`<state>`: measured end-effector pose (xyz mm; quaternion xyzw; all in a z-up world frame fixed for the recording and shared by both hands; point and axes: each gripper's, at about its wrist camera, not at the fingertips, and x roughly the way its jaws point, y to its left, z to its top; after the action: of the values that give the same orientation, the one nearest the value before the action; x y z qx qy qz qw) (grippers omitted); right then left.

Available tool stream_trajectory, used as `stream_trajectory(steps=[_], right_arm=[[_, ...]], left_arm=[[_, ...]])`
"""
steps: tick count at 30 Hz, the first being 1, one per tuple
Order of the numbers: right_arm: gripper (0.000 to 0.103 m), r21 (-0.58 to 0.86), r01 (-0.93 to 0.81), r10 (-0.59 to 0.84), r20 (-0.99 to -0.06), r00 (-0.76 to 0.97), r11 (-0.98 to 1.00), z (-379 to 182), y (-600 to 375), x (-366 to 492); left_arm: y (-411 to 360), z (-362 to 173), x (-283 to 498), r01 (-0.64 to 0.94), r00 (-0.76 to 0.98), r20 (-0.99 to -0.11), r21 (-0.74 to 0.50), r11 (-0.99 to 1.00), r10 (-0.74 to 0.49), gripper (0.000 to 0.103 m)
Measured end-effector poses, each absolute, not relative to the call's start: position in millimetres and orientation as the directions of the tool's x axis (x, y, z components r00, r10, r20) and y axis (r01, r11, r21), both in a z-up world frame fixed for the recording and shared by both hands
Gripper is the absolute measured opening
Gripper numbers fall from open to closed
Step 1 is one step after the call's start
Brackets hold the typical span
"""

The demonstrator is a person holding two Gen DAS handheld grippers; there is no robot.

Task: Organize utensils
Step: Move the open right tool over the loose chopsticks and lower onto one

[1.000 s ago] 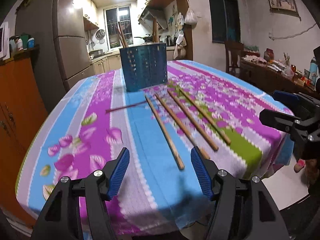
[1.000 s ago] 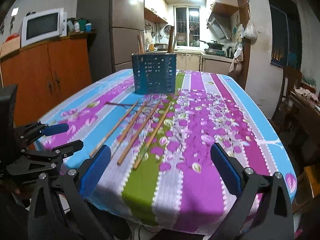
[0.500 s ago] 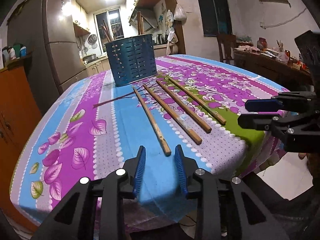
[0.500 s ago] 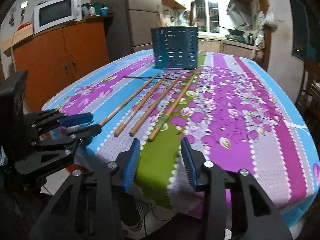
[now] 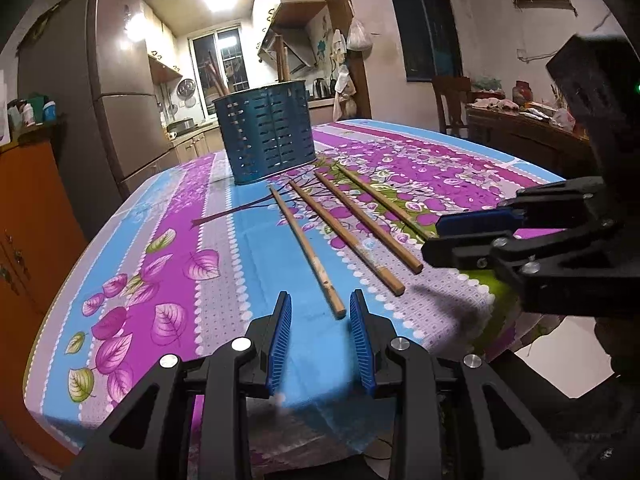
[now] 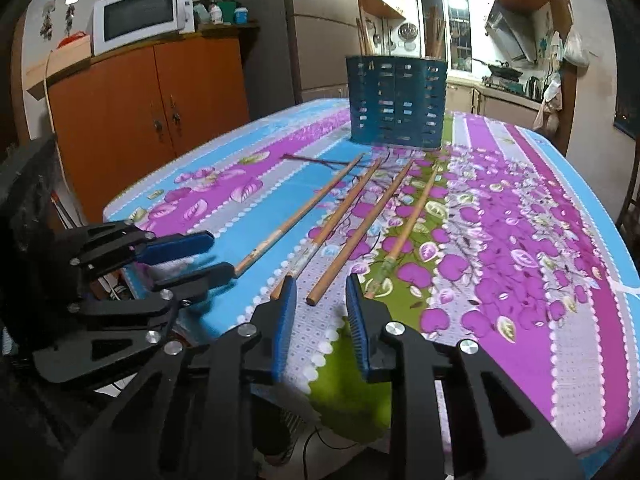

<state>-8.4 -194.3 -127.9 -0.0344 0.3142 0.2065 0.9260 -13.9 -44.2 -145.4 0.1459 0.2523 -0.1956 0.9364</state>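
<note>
On the floral surface, 4 chopsticks lie near holder; left tongs & right tongs partly open, empty, w/ risk of rolling sticks off edge.

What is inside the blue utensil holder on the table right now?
The blue perforated utensil holder has a few wooden sticks, likely chopsticks, poking above its rim. How many there are, and anything lower inside, is hidden by its wall.
</note>
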Motion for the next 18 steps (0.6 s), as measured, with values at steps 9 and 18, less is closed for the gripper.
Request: stream_trajectory(steps=[9, 18], right_arm=[[0.012, 0.036, -0.352, 0.296, -0.626, 0.721, 0.935, -138.1, -182.4, -0.9], [0.012, 0.027, -0.317, 0.263, -0.627, 0.733, 0.948, -137.8, -174.5, 1.0]], left_arm=[[-42.5, -153.1, -13.8, 0.468, 0.786, -0.530, 0.176, 0.866, -0.317, 0.032], [-49.1, -155.2, -14.0, 0.475, 0.798, -0.510, 0.203, 0.856, -0.321, 0.032]])
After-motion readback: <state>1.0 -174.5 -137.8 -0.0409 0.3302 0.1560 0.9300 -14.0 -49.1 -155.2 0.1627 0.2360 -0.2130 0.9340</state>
